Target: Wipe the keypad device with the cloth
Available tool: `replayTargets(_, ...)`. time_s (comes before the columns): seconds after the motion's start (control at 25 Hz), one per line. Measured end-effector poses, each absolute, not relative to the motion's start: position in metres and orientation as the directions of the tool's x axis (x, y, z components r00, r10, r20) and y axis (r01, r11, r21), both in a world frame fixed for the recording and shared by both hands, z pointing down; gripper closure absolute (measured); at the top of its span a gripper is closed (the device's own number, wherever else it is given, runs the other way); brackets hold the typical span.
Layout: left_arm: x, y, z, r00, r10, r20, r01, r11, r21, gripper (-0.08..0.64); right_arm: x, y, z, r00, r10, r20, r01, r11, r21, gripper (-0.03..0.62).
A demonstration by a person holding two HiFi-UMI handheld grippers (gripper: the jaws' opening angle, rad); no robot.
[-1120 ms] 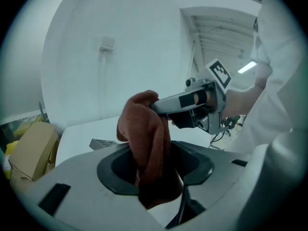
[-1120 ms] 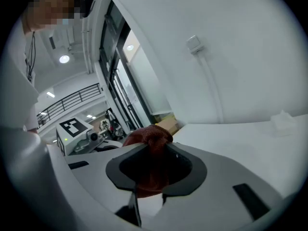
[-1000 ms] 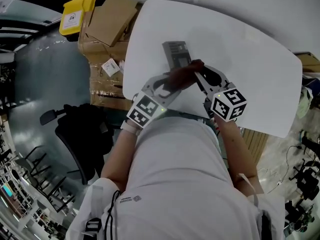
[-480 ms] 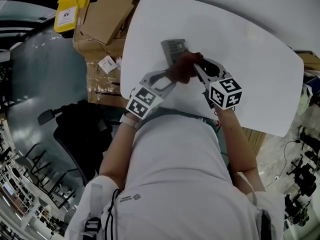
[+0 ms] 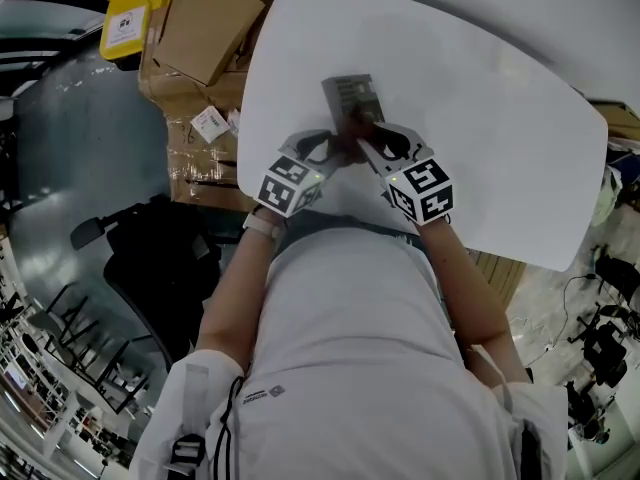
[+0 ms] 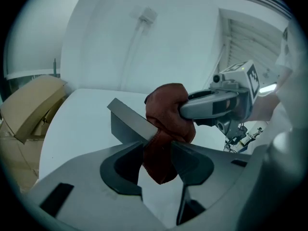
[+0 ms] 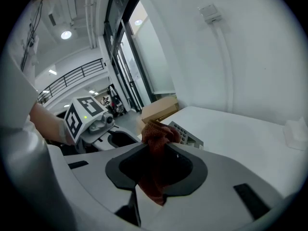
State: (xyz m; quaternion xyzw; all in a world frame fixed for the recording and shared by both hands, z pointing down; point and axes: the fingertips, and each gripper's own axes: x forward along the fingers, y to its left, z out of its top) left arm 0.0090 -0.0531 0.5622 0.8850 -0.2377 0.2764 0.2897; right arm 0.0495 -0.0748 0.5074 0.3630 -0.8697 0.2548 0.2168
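White table (image 5: 500, 118) fills the upper right of the head view. Keypad device (image 5: 350, 96) lies on it at upper centre, keys up, near the table's left edge. Both grippers meet just below the device, tips close together at its near end.

Right gripper (image 7: 156, 148): jaws nearly together, pinched on the dark red cloth (image 7: 156, 134). Cloth bunches above the tips and trails down behind them. The bunch sits at the device's near end; cannot tell if it presses on it.

Left gripper (image 6: 159, 146): jaws narrow, both closed on the cloth's hanging lower part. The grey device corner comes in at its left jaw tip.

Cardboard boxes (image 5: 200, 38) and a yellow bin (image 5: 135, 23) sit on the floor, upper left of the head view.
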Motion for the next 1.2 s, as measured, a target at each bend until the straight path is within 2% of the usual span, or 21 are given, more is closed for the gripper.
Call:
replayTargets(0.48,0.013,-0.053,0.561,0.768,-0.239,0.594,-0.547,-0.727,0.414,0.39,0.049,-0.073,0.528,-0.572,-0.564,0.596,-0.776,0.608,-0.169,0.492)
replayTargets(1.2,0.025,-0.042,0.55,0.803,-0.197,0.562,-0.499,-0.737,0.455,0.388,0.092,-0.08,0.574,-0.464,-0.588,0.662,-0.848,0.512,-0.139,0.497)
